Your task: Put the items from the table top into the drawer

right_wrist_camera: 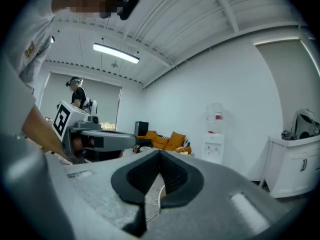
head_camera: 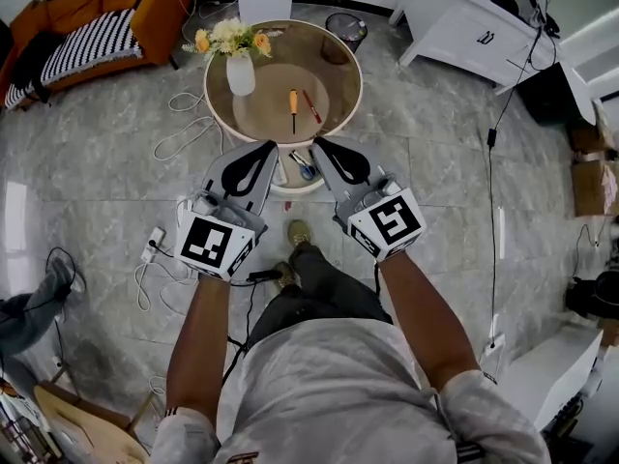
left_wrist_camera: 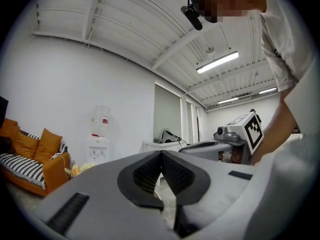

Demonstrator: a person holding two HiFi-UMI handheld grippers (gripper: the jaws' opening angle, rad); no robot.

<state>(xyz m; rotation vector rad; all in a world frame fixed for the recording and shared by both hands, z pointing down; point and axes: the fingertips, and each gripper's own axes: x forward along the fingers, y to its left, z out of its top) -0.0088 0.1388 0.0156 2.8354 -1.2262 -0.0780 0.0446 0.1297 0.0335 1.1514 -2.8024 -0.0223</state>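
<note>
A round glass-topped table (head_camera: pixel 344 104) stands ahead of me in the head view. On it lie an orange-handled screwdriver (head_camera: pixel 293 110) and a thin red tool (head_camera: pixel 312 106), beside a white vase of flowers (head_camera: pixel 239 66). At the table's near edge a white drawer (head_camera: pixel 290 184) stands pulled out, with a small blue-tipped item (head_camera: pixel 306 170) in it. My left gripper (head_camera: pixel 272 146) and right gripper (head_camera: pixel 317 144) hover side by side over the drawer, both shut and empty. The left gripper (left_wrist_camera: pixel 161 154) and right gripper (right_wrist_camera: pixel 160 152) views look level across the room.
An orange sofa (head_camera: pixel 87 17) is at the far left, a dark bin (head_camera: pixel 344 30) behind the table, a white cabinet (head_camera: pixel 464 27) at the far right. Cables and a power strip (head_camera: pixel 154 244) lie on the floor at my left. A water dispenser (right_wrist_camera: pixel 214 139) stands by the wall.
</note>
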